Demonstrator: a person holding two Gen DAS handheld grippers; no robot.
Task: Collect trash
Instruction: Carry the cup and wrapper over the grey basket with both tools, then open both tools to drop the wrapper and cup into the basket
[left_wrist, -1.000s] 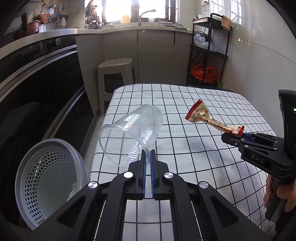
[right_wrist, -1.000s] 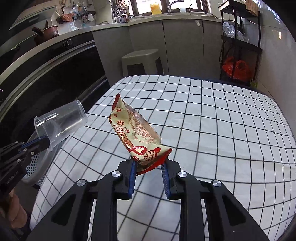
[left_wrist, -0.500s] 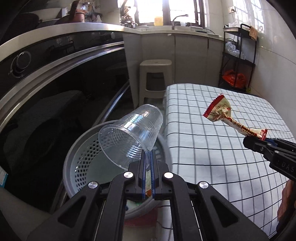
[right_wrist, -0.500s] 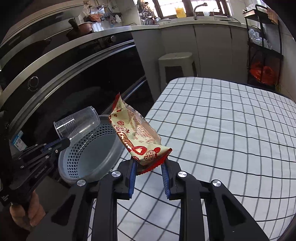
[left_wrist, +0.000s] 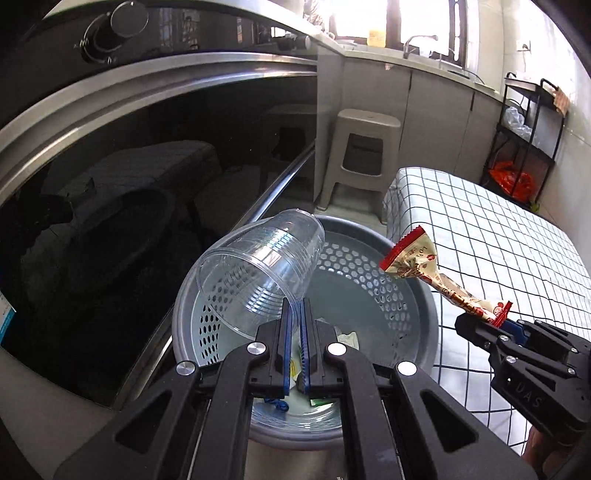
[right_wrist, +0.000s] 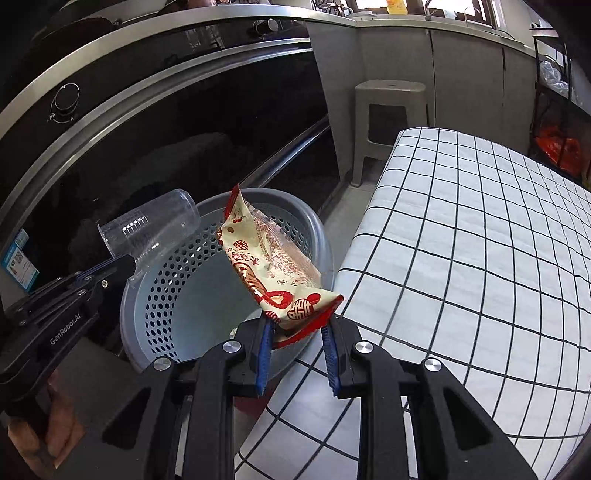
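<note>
The left gripper (left_wrist: 294, 314) pinches the rim of a clear plastic cup (left_wrist: 258, 273), which lies tilted on its side above the grey perforated waste basket (left_wrist: 424, 306) at centre frame. The right gripper (right_wrist: 297, 332), narrowly closed, holds a red and cream snack wrapper (right_wrist: 273, 269) by its lower end, its long axis slanting up-left over the basket's right rim, beside the checked tabletop (right_wrist: 480, 240)
</note>
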